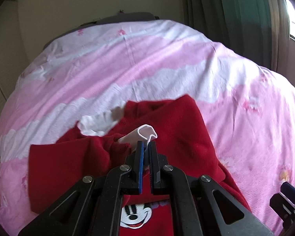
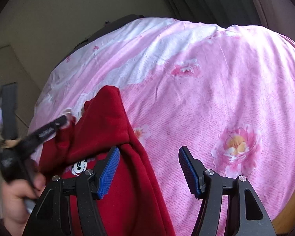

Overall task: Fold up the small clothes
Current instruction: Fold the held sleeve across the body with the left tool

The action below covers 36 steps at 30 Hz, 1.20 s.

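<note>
Left gripper (image 1: 146,144) fingers nearly closed, pinching a white ribbed cuff (image 1: 147,132) of one red fleece sweater (image 1: 179,125). Right gripper (image 2: 149,170) fingers spread wide, holding nothing, left blue ridged pad over the sweater's right edge. Sweater lies rumpled on the bed (image 2: 216,98), pink floral quilt. One Mickey print (image 1: 135,214), small in right view. Only right view shows the person's hand (image 2: 17,198).

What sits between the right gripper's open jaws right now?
In the right wrist view, the right gripper frames the red sweater edge and bare pink bedsheet; nothing is gripped.
</note>
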Each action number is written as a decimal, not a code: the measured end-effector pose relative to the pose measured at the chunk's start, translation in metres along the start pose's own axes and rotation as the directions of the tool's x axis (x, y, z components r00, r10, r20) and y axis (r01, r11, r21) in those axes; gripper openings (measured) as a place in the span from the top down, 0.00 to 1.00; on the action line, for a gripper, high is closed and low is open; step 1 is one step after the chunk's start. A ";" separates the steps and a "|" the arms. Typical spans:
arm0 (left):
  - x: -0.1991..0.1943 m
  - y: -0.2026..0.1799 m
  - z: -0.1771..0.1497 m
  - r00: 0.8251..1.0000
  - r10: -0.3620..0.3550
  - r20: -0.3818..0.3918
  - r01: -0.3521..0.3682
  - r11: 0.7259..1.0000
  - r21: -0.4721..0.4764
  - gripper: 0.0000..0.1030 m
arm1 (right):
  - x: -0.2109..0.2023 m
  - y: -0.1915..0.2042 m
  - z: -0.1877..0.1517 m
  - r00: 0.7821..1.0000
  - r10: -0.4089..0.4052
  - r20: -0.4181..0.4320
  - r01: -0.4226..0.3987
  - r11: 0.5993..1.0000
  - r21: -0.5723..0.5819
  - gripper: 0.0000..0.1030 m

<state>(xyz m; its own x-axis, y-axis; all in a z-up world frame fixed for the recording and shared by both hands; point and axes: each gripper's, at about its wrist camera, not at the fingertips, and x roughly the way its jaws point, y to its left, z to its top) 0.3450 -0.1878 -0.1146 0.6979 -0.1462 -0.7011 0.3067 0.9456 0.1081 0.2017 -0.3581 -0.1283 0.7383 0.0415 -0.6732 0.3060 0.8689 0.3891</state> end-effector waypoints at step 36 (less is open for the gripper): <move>-0.009 0.208 -0.130 0.979 0.138 -0.148 -0.175 0.945 -0.275 0.35 | 0.112 0.161 0.006 0.997 0.033 -0.075 -0.061 0.907 -0.417 0.45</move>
<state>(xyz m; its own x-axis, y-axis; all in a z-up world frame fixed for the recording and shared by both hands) 0.3187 0.0477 -0.1773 0.6303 0.0303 -0.7757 -0.0104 0.9995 0.0307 0.3370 -0.2168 -0.1370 0.7009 0.1070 -0.7052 -0.0184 0.9911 0.1320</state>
